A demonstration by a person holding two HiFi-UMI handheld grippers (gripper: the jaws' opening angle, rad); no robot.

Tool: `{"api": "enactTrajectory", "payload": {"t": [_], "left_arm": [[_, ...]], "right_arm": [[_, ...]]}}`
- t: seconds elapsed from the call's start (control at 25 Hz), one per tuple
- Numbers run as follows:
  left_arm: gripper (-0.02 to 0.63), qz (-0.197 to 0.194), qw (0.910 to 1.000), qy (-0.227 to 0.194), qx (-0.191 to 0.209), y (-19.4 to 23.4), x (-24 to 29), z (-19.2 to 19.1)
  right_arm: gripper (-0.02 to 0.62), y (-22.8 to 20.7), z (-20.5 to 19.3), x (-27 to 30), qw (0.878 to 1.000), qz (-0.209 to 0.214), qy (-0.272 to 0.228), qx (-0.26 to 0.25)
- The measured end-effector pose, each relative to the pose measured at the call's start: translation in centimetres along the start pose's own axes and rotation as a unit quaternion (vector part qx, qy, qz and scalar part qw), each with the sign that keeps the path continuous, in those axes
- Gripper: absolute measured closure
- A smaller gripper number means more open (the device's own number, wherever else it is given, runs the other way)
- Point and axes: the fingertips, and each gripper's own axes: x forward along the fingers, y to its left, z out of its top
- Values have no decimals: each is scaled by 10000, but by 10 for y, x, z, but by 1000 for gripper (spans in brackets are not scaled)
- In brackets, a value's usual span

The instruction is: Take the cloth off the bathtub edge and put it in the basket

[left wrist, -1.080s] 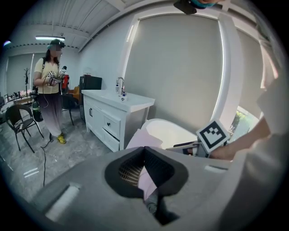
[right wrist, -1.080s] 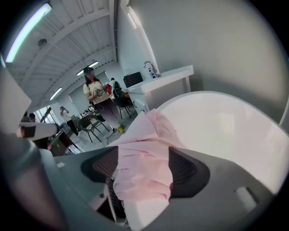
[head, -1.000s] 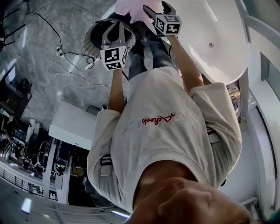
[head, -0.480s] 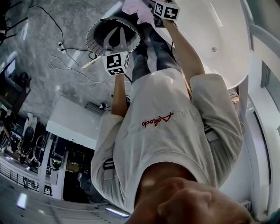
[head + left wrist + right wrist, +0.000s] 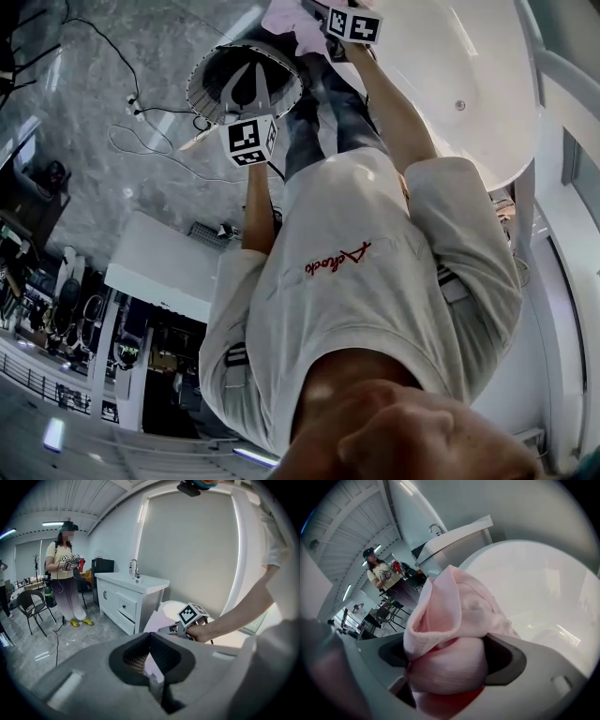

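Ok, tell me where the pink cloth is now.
Head view, top centre: the cloth is bunched in the right hand-held gripper, whose jaws have just been closing, between basket and bathtub.

Only lettering you've got is the red script (image 5: pixel 337 258) across your white shirt (image 5: pixel 403 319), and it's not really readable.

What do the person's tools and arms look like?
Left tool and right tool are grey with dark-lined jaws; each carries a white cube with black square markers. The person wears a white short-sleeved T-shirt with red script. The right tool's jaws have just been closing, pink cloth between them.
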Motion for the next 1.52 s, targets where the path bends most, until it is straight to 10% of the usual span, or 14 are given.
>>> {"api": "enactTrajectory", "payload": {"t": [0.4,0.88,1.52], "left_arm": [[604,-51,9996,-180,190,-3,-2,22],[604,-32,9957,-819,436,1,-4,97],[604,-41,9740,-2167,660,-12,-45,232]], "right_arm": [[466,20,10,-20,9977,40,114,-670],[479,76,68,-121,9795,315,-1114,-1651],[480,152,210,-291,9175,368,-3081,-2489]]}}
